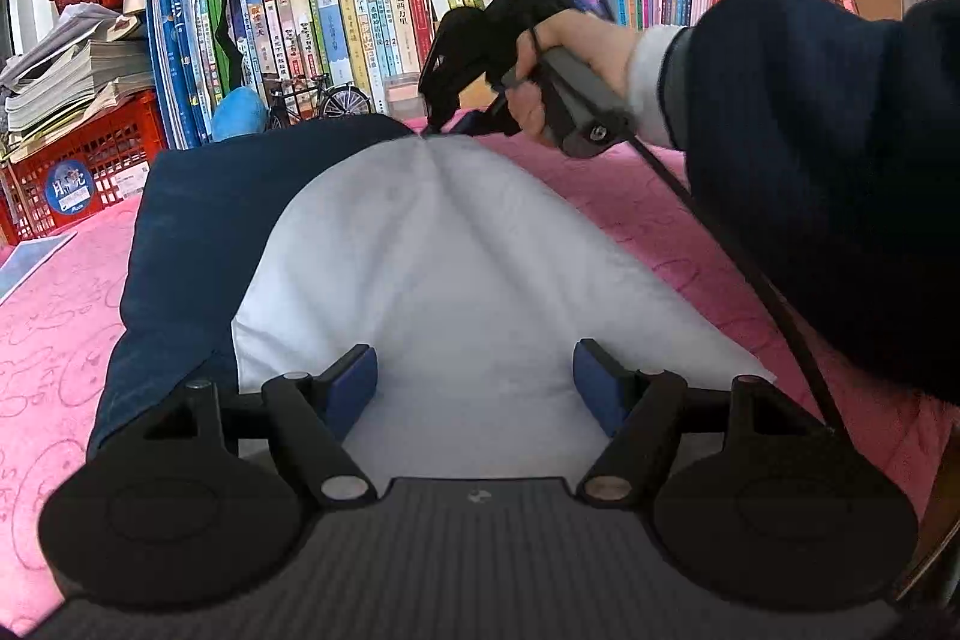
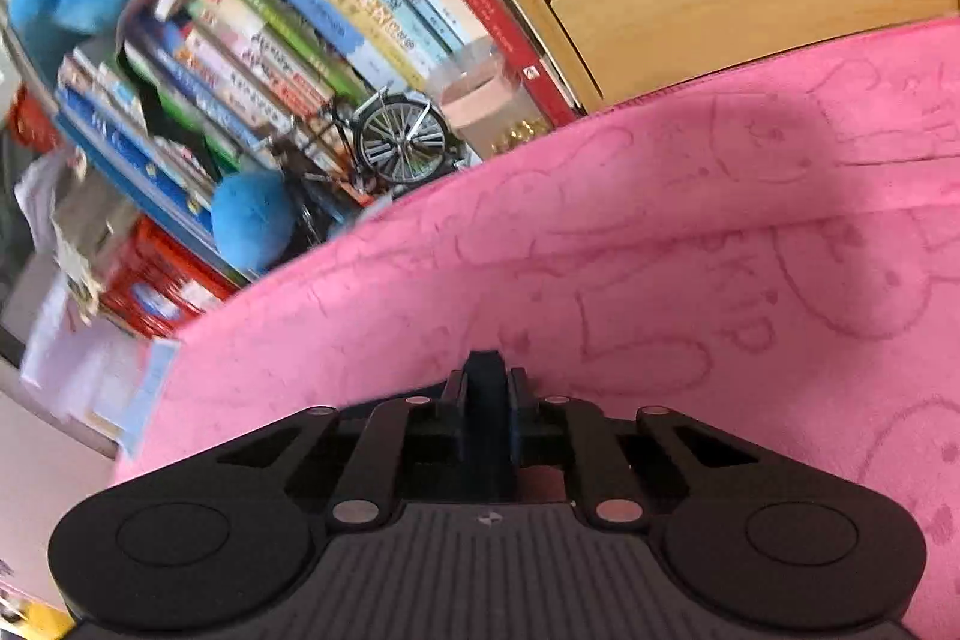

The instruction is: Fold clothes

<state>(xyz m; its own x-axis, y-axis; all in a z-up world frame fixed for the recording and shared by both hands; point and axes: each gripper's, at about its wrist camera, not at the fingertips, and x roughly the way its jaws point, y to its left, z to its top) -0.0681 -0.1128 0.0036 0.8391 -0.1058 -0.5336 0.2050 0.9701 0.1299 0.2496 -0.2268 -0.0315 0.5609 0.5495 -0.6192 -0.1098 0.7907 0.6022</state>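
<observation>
Matt white cloth garment [image 1: 456, 268], fuzzy pink blanket [image 2: 660, 250]

A garment [image 1: 420, 268], white with a navy blue part [image 1: 198, 232] along its left side, lies spread on a pink cloth-covered surface [image 1: 54, 316]. Its far end reaches close to the surface's far edge, by the books. There the white fabric gathers to a pinched peak, creases fanning toward the near edge.

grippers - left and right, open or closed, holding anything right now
Left gripper: open, holding nothing, its pads apart above the white cloth.
Right gripper: closed, pinching the far tip of the white cloth.
</observation>
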